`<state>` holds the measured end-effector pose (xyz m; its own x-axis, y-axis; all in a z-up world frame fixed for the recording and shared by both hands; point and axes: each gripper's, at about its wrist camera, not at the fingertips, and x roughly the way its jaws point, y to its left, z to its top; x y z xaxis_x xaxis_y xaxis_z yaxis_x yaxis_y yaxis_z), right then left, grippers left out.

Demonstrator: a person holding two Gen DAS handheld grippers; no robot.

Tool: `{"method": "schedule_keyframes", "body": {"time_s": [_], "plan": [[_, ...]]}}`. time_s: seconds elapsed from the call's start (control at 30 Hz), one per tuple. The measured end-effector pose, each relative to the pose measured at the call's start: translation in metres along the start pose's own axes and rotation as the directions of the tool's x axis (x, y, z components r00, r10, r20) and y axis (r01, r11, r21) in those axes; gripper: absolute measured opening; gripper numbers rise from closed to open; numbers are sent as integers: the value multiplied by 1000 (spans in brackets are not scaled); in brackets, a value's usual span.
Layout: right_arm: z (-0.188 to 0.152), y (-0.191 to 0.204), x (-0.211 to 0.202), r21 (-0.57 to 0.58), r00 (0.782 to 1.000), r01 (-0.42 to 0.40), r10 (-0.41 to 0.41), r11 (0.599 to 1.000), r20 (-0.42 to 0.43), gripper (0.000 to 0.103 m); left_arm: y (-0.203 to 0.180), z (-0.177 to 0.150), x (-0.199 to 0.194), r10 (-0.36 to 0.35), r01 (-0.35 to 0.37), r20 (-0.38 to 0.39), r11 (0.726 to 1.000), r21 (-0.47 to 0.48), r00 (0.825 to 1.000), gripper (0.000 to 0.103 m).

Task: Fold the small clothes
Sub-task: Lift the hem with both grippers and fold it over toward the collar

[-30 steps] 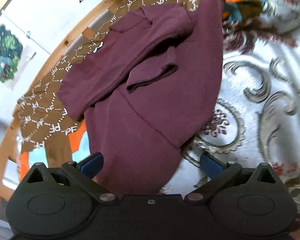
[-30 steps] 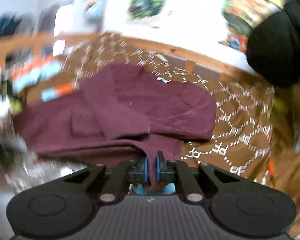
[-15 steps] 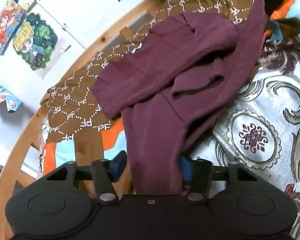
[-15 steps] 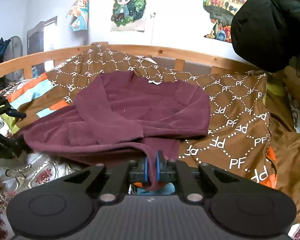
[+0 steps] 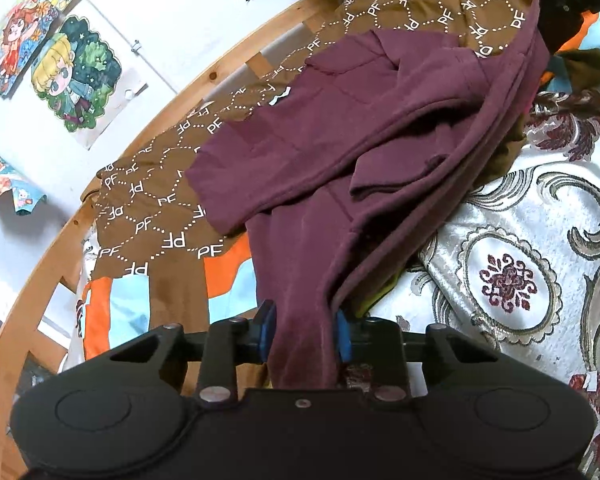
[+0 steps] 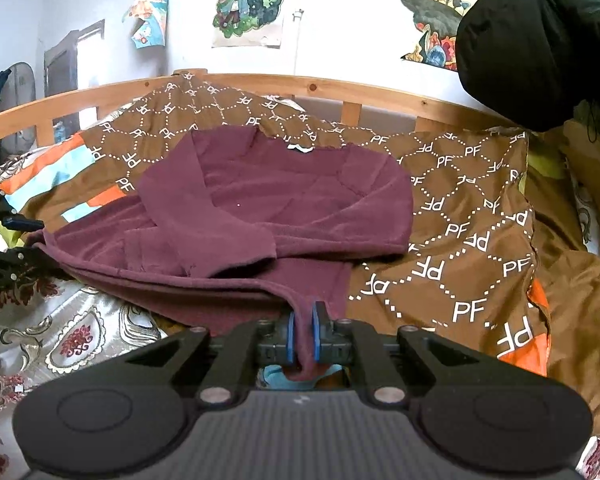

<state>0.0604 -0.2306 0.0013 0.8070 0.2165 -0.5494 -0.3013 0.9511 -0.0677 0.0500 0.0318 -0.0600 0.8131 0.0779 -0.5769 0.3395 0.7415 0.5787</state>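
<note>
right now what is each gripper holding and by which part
Both grip the maroon sweater by its bottom hem: left gripper on one corner, right gripper on the other.

Readable text: white letters "PF", repeated inside a dotted white hexagon grid across the brown printed quilt cover (image 6: 472, 216) (some instances appear mirrored or inverted with the folds); same "PF" lettering on it in the left wrist view (image 5: 172, 216). Small white tag (image 6: 300, 148) at the maroon fleece garment's (image 6: 268, 200) neckline: illegible.
</note>
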Motion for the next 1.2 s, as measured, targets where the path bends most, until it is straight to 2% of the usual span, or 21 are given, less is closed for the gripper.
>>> {"method": "schedule_keyframes", "body": {"time_s": [0.17,0.4,0.57,0.7,0.9,1.07,1.2], "plan": [[0,-1,1,2,1000,4,-4,1000,-8,10,0,0,0,15,-15,4,1000,-1,1000,41],[-1,0,3,2,1000,9,-9,1000,-19,12,1,0,-1,13,-13,4,1000,-7,1000,41],[-2,0,3,-10,1000,14,-14,1000,-4,12,2,0,-3,-7,8,13,1000,-20,1000,29],[-3,4,0,-33,999,27,-27,999,26,11,2,0,-11,-17,18,42,999,-28,999,7],[-2,12,-15,-78,994,54,-46,995,101,8,7,2,-26,37,-33,93,999,-43,995,6],[0,14,-29,-93,984,67,-51,993,171,7,20,22,-32,54,-53,31,998,-17,998,6],[11,14,-41,-85,978,55,-37,995,203,7,40,60,-43,71,-69,-38,997,39,997,6]]}}
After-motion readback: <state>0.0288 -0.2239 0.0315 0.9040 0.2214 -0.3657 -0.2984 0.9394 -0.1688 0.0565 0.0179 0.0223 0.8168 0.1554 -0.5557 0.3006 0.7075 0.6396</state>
